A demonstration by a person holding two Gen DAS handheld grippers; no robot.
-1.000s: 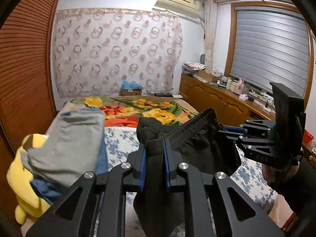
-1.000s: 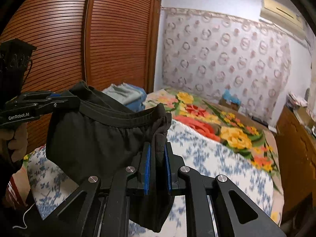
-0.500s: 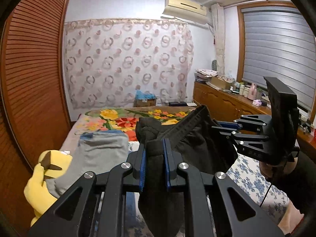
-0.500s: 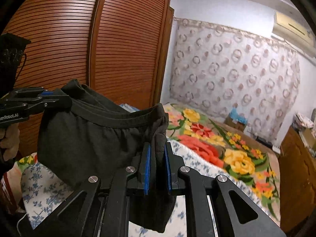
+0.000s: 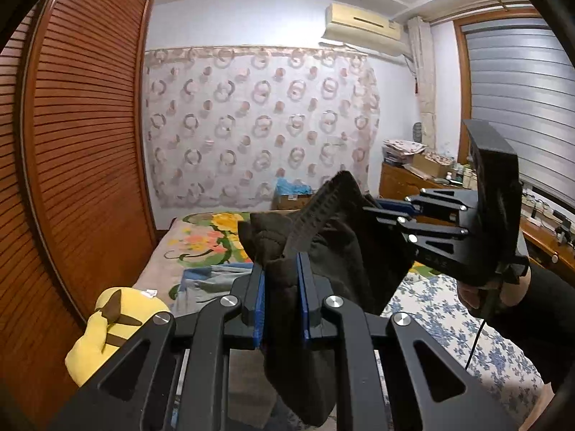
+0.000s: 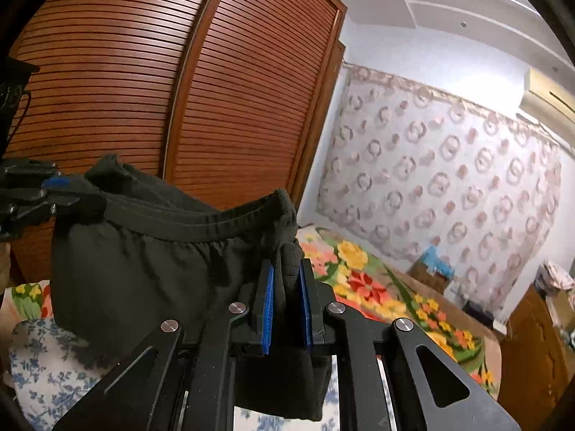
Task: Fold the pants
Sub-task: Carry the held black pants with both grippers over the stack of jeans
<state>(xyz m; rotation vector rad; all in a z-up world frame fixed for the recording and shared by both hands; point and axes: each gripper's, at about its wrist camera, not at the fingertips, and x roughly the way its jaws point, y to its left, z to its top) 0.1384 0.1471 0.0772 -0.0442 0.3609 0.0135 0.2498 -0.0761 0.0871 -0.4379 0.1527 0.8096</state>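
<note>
Pants (image 6: 143,262), black, are hanging in the air above the bed (image 5: 449,319), stretched by the waistband between the two grippers. In the left wrist view the left gripper (image 5: 281,301) is pinching a bunched corner of the waistband, its blue pads (image 5: 259,305) pressing in on the cloth from both sides, nearly closed with only the fabric between them. Cloth is drooping below the jaws. Across from it the right gripper (image 5: 381,210) is gripping the other end of the waistband, its fingers closed on the fabric, and the person's hand (image 5: 481,294) is wrapping the handle beneath it.

In the right wrist view the right gripper (image 6: 287,305) is clamping a fold of the waistband between its blue pads (image 6: 268,309), the jaws narrowly apart with cloth filling the gap. The elastic waistband is sagging in a shallow curve toward the left gripper (image 6: 68,194), which is biting the far corner at the left edge. The body of the pants is dangling below that line.

On the bed a floral blanket (image 6: 377,287) is lying toward the far end and a blue-flowered sheet (image 5: 467,337) nearer. A yellow plush (image 5: 115,323) and a folded grey garment (image 5: 212,280) are sitting beside the wardrobe (image 6: 179,89). A patterned curtain (image 5: 258,133) is covering the far wall.
</note>
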